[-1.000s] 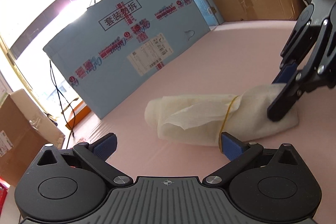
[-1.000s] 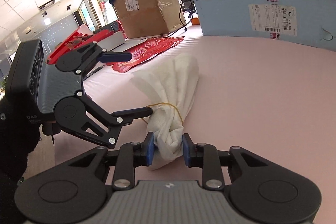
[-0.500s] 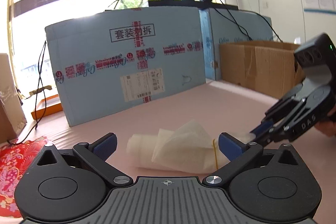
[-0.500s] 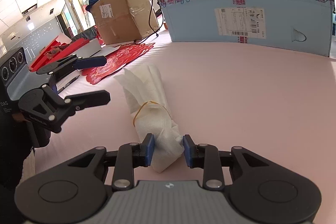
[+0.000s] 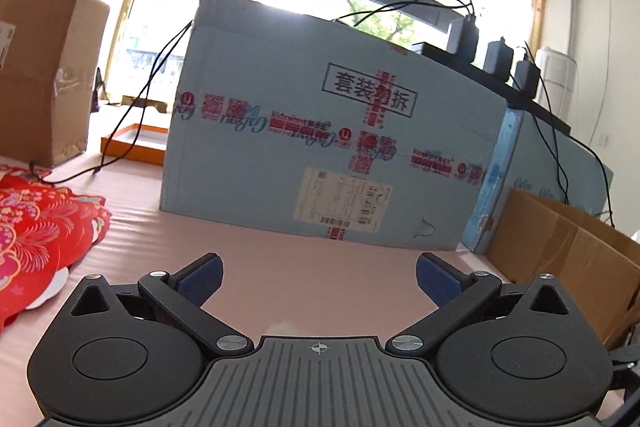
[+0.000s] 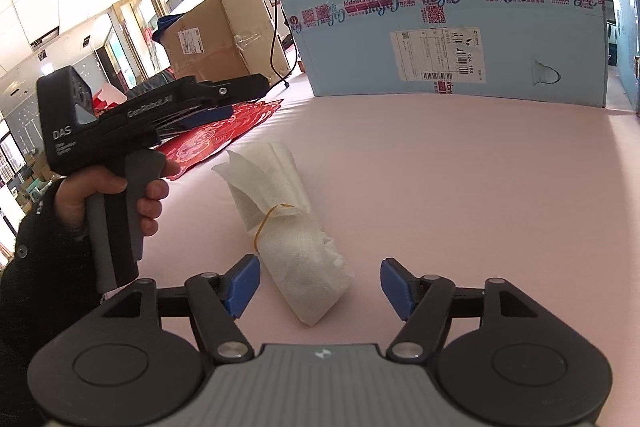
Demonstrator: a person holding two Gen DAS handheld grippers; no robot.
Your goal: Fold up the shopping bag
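The white shopping bag lies rolled into a bundle on the pink table, bound by a yellow rubber band. My right gripper is open, its blue pads either side of the bundle's near end without touching it. My left gripper is open and empty, raised and pointing at the blue box; the bag is out of its view. It also shows in the right wrist view, held above the table left of the bundle.
A large blue cardboard box stands at the back of the table. Red patterned paper lies at the left. Brown cardboard boxes sit at the left and right. Black cables hang behind.
My right gripper opened and let go of the bundle, which now lies on the table. My left gripper lifted and tilted up, so the bag left its view.
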